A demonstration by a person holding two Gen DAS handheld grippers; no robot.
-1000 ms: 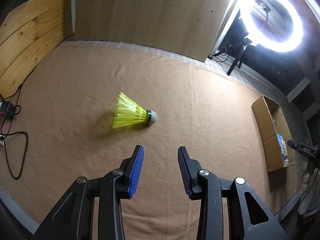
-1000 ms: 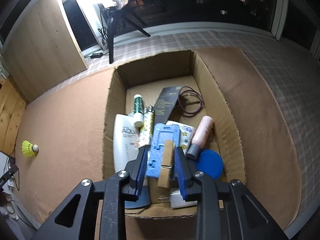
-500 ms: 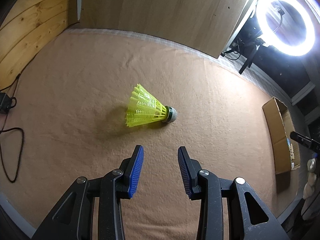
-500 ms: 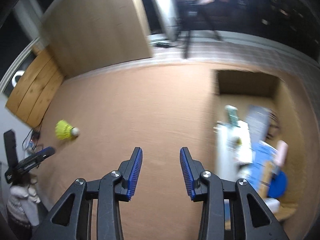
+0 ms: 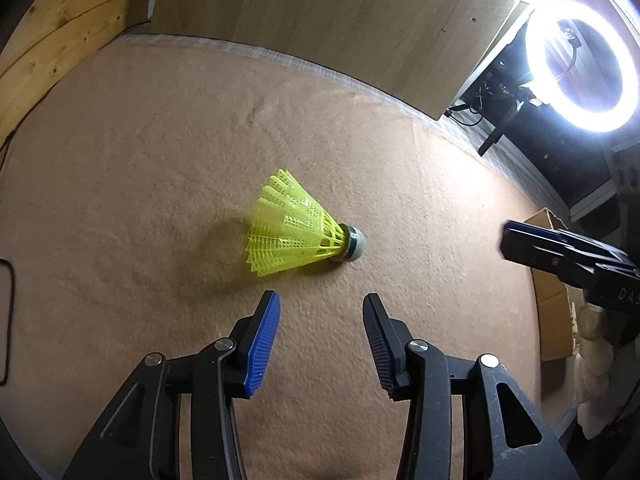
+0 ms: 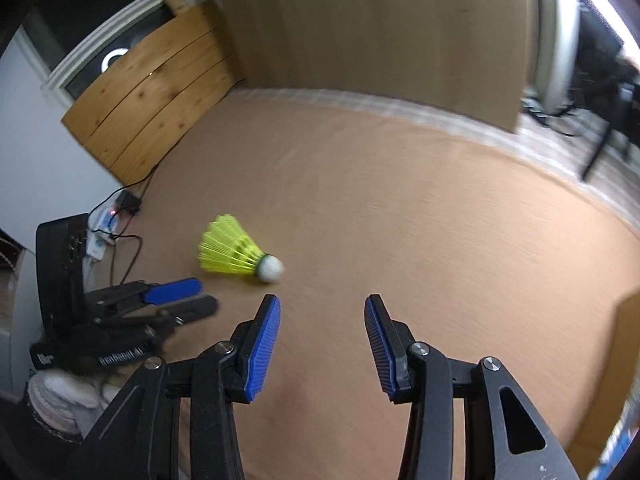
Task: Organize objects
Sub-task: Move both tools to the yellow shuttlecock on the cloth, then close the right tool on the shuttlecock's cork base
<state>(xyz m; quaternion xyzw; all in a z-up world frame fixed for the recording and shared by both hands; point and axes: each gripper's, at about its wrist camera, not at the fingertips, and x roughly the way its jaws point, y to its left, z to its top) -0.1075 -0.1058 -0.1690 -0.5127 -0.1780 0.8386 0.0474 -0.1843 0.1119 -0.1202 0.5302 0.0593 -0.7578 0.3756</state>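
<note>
A yellow shuttlecock [image 5: 296, 236] lies on its side on the tan carpet [image 5: 140, 160], its skirt pointing left and its white cork tip to the right in the left wrist view. The left gripper [image 5: 322, 308] hovers just short of it, both blue-padded fingers [image 5: 262, 344] spread wide with nothing between them; the shuttlecock sits a little beyond the gap, apart from both pads.

The right gripper [image 6: 322, 308] is also spread wide and holds nothing. From its view the shuttlecock [image 6: 236, 256] lies ahead and to the left, and the left gripper [image 6: 176, 300] shows at the lower left, near the shuttlecock's skirt side. In the left wrist view the right gripper [image 5: 560, 252] comes in from the right edge, well to the right of the cork.

A cardboard box [image 5: 554, 308] stands at the right edge of the carpet, partly hidden behind the right gripper; its contents cannot be made out here. A lit ring light [image 5: 580, 68] glows at the upper right beside a tall wooden panel [image 5: 340, 8]. The right wrist view is somewhat blurred; what seems to be a power strip [image 6: 102, 232] with cables lies off the carpet's left edge, near stacked wooden boards [image 6: 152, 96].
</note>
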